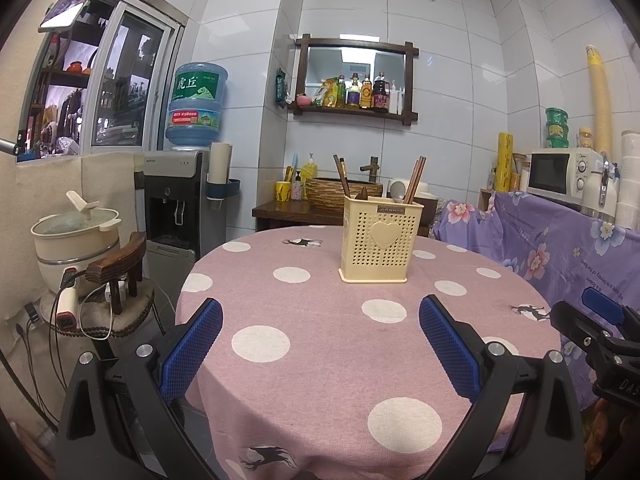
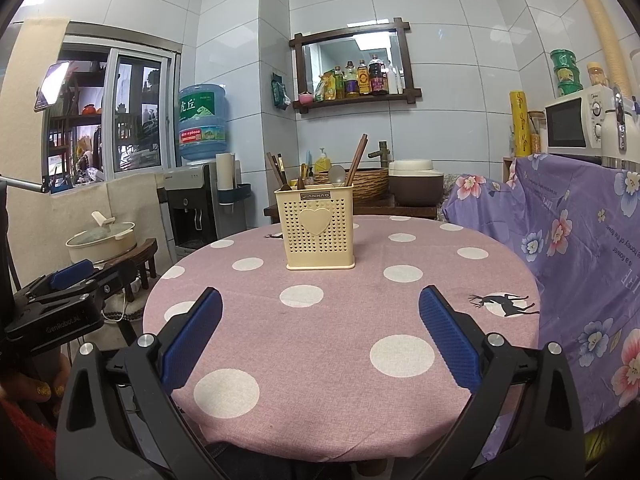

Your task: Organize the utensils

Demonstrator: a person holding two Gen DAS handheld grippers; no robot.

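Room: white-tiled kitchen, with a water dispenser [image 1: 180, 200] by the window, a wall shelf of bottles [image 1: 356, 92] and a microwave [image 1: 560, 174] on a counter draped in floral cloth.
Surface: round table [image 1: 320, 360] under a pink polka-dot cloth; apart from the caddy, no loose utensil shows on it.
Task's thing: one cream perforated utensil caddy [image 1: 378, 240] with a heart on its front, upright toward the far side of the table, well apart from both grippers.
Contents: dark chopsticks [image 2: 356, 160] leaning out in two bunches, left and right, exact count unclear; one pale spoon [image 2: 337, 174] between them; a dark handle tip or two low at the left, too small to name.
Why so: handles-down storage keeps the long pieces upright; the split bunches suggest separate compartments inside, though the dividers are hidden.
Left gripper [image 1: 320, 340]: jaws wide apart, empty, held low at the near table edge, facing the caddy.
Right gripper [image 2: 320, 340]: jaws likewise spread, holding nothing, beside the left one.
Stage: judged either untouched start or finished, as everything visible already sits in the caddy.
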